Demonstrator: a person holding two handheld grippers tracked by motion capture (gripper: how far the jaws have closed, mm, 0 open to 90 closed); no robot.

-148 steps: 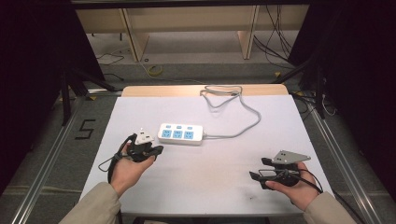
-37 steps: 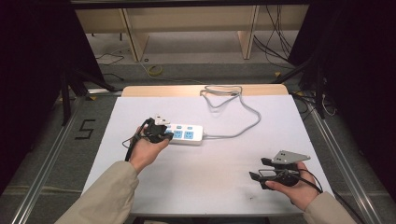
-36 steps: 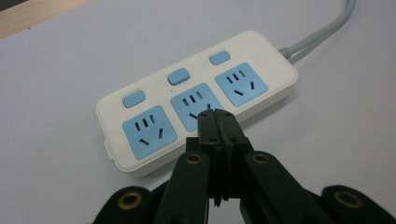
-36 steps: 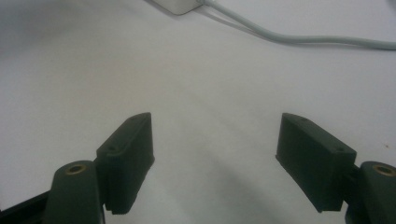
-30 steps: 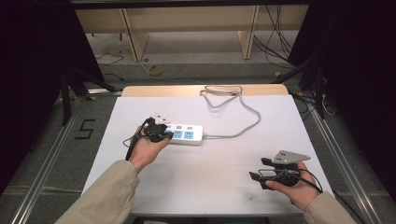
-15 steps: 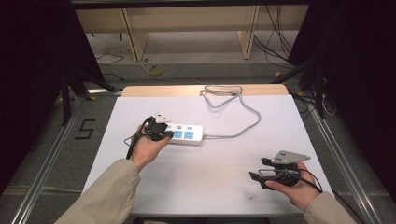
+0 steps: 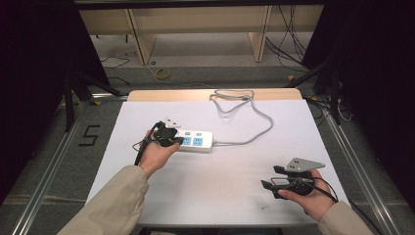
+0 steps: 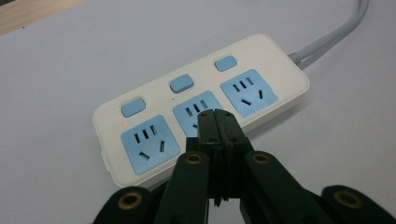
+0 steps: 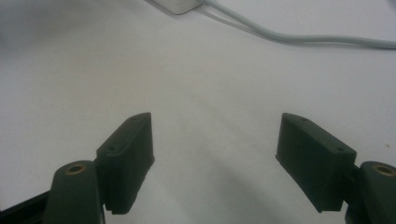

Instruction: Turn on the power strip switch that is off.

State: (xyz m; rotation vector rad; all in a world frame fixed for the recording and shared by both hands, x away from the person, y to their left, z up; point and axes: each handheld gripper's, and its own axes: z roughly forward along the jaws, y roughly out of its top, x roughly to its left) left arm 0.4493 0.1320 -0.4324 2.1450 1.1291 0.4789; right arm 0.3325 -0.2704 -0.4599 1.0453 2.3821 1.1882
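Observation:
A white power strip (image 7: pixel 195 140) with three blue sockets and three blue switches lies mid-table; up close the power strip (image 8: pixel 140 105) shows small red lights beside its switches. My left gripper (image 7: pixel 180 140) is at the strip's left end, jaws pressed together with nothing between them; in its own view the left gripper (image 8: pixel 217 116) tips hover over the middle socket (image 8: pixel 198 112). My right gripper (image 7: pixel 265 185) rests at the table's front right, held in a hand. The right gripper (image 9: pixel 215 128) is open over bare white tabletop.
The strip's grey cable (image 7: pixel 254 128) runs right, then loops back to a coil (image 7: pixel 230 98) at the table's far edge. The white table (image 7: pixel 215 196) has metal rails (image 7: pixel 362 166) along its sides. Wooden shelving legs (image 7: pixel 139 36) stand beyond.
The left hand has moved forward and right from the table's left area to the power strip's left end. Over the last second it barely shifts. The right gripper has stayed put.

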